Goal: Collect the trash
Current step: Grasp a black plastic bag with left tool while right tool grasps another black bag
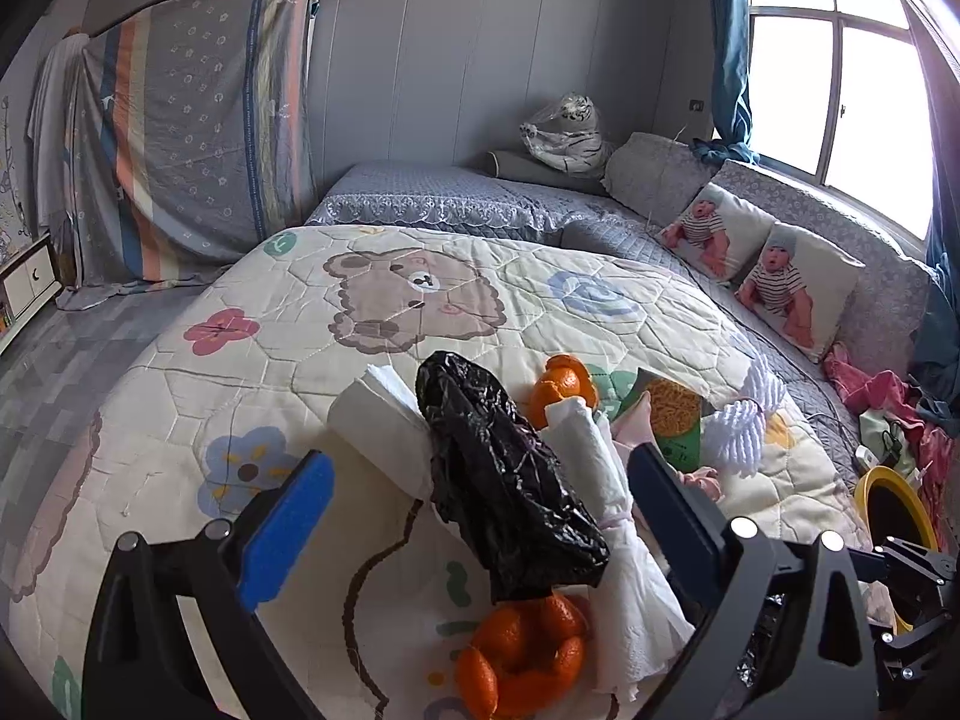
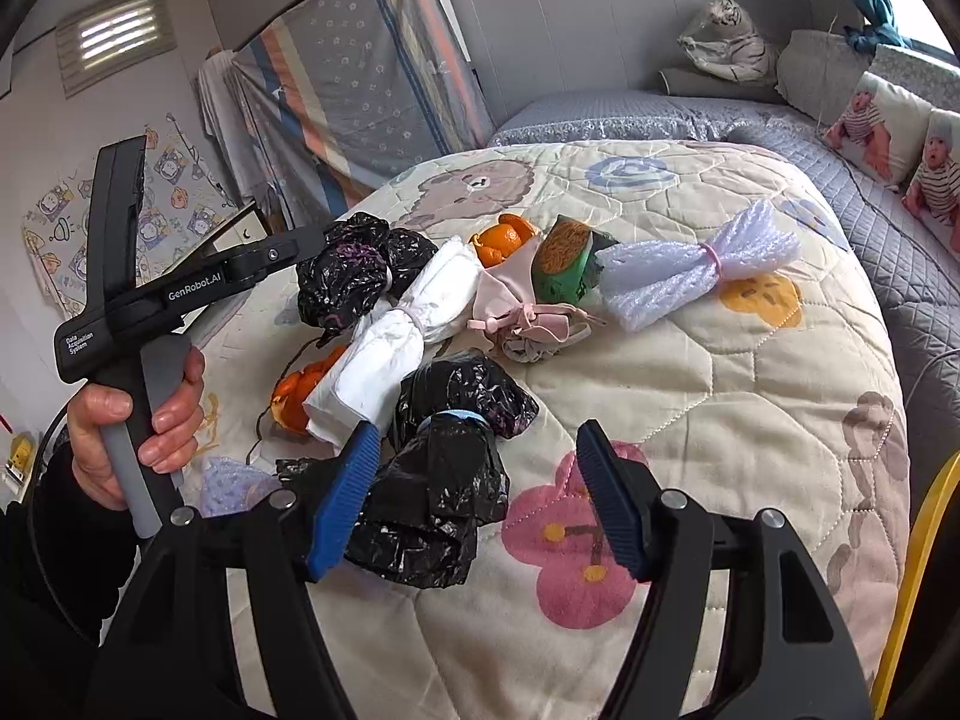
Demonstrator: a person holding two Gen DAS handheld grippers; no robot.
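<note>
Trash lies on a cartoon bear quilt (image 1: 180,372). My left gripper (image 1: 480,480) is open, its fingers on either side of a black plastic bag (image 1: 504,480) and a white paper bundle (image 1: 606,480). Orange peels lie near (image 1: 522,654) and far (image 1: 561,387). In the right wrist view my right gripper (image 2: 477,468) is open over another tied black bag (image 2: 444,480). The left gripper (image 2: 180,282) shows there, at the far black bag (image 2: 354,276). A white bundle (image 2: 396,336), a green packet (image 2: 567,267), pink cloth (image 2: 528,324) and white foam netting (image 2: 696,270) lie nearby.
A yellow-rimmed bin (image 1: 894,510) stands at the bed's right side, its edge also in the right wrist view (image 2: 924,540). Baby-print pillows (image 1: 750,258), a plush tiger (image 1: 570,132) and a clothes heap (image 1: 888,414) lie beyond. A draped cabinet (image 1: 198,138) stands left.
</note>
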